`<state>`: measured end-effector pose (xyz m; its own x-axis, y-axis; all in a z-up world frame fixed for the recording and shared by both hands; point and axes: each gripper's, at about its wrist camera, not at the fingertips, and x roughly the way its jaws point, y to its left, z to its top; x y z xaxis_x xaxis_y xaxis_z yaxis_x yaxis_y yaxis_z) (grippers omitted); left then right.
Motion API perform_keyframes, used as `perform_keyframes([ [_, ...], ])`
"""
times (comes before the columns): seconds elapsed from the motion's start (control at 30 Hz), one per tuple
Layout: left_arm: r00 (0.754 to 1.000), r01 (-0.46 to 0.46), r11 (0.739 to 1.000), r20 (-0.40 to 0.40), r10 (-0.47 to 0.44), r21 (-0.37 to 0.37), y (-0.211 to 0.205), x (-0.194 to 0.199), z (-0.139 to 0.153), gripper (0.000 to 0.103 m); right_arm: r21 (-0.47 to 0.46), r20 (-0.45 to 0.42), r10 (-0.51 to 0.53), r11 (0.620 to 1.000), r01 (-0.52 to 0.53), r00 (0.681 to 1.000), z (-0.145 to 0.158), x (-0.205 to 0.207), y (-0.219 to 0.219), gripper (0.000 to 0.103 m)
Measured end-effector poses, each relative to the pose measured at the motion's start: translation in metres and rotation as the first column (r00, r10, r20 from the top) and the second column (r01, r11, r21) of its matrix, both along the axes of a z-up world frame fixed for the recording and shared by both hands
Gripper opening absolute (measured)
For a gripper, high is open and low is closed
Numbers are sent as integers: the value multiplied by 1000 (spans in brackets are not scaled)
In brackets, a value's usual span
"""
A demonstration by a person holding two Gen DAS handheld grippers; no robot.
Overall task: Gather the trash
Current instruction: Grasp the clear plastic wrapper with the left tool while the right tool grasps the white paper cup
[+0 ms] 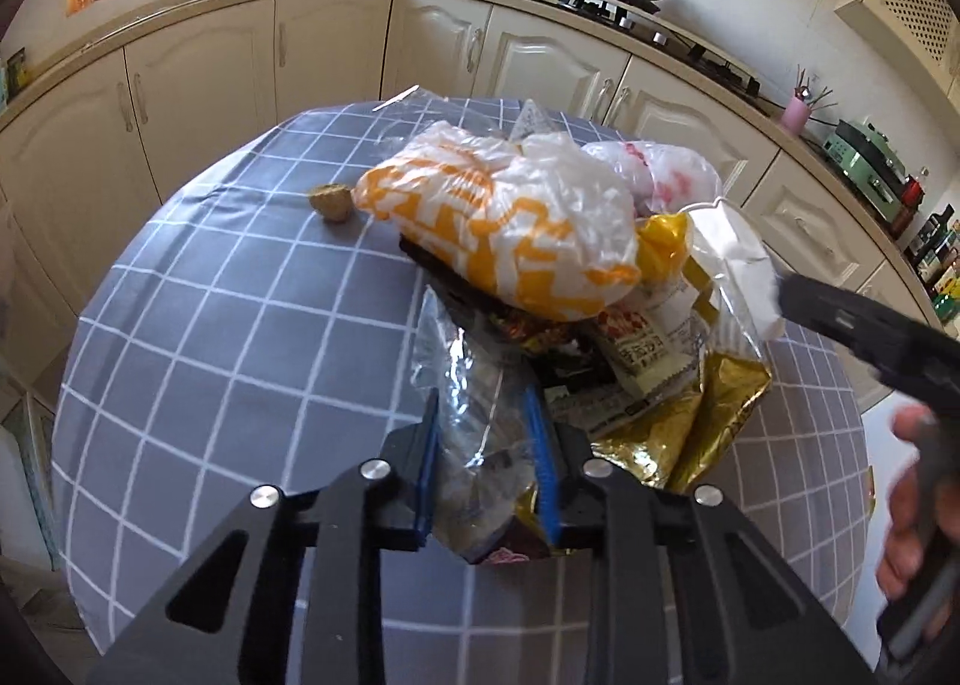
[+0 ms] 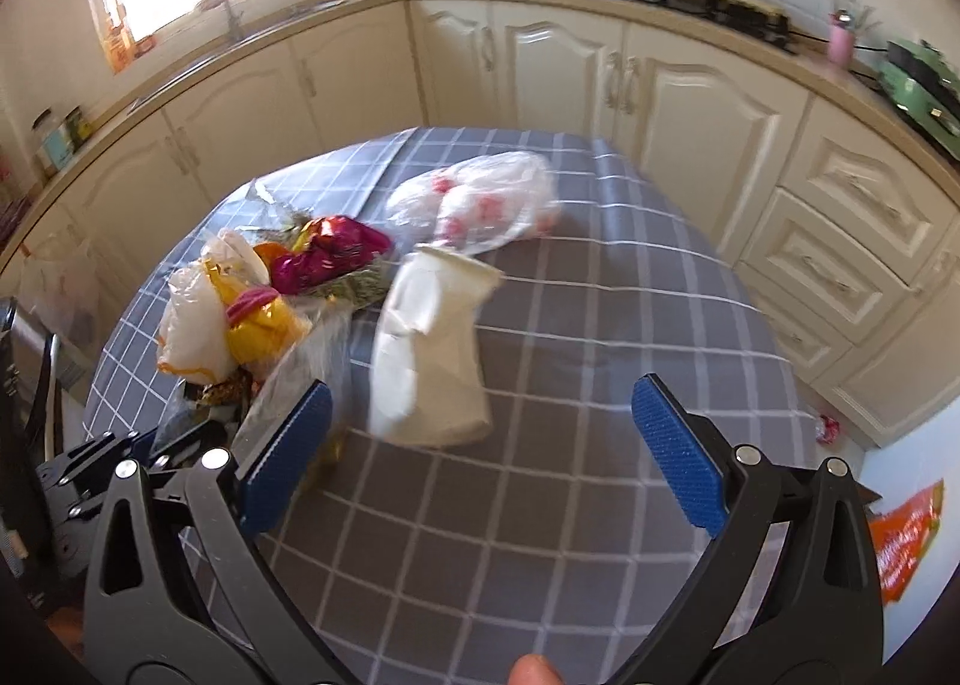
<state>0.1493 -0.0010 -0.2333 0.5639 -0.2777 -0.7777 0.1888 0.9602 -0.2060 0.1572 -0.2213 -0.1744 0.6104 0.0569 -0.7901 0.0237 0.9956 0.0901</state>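
Where the cream kitchen cabinets (image 1: 198,79) curve along the upper part of both views, the surface (image 1: 210,337) covered in a grey cloth with a white grid fills the middle and lower frame. On it, in the centre of the left wrist view, lies a heap of trash topped by a white plastic bag with orange print (image 1: 510,223). Behind it at upper right sits a clear plastic bag with red marks (image 1: 660,175), and at lower right of the heap a crumpled gold foil wrapper (image 1: 690,421). A crumpled clear plastic bag (image 1: 474,385) spills from the heap toward the bottom centre, and the left hand-held gripper (image 1: 489,433) is clenched on it, its blue pads pressing the plastic from both sides.

In the right wrist view a flattened white paper cup (image 2: 432,349) lies on the cloth at centre, just right of the heap. The right hand-held gripper (image 2: 480,433) hangs released before it, its blue pads (image 2: 672,445) spread wide and touching nothing. A shiny magenta foil wrapper (image 2: 330,259) rests at centre left. A small brown shrivelled fruit piece (image 1: 330,202) sits alone at left of the heap in the left wrist view.
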Motion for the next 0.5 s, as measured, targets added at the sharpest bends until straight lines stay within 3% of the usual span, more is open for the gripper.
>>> perform_keyframes([
  [0.07,1000,-5,1000,0,5,-4,9,-6,0,25,27,-31,22,999,-22,999,-11,11,3,93],
  [0.17,1000,-12,1000,1,12,-3,16,-10,4,25,81,-85,41,996,-34,996,-25,19,2,50],
  [0.5,999,37,999,24,-38,26,25,-44,21,17,197,-38,9,980,-1,999,-10,-27,-32,49],
])
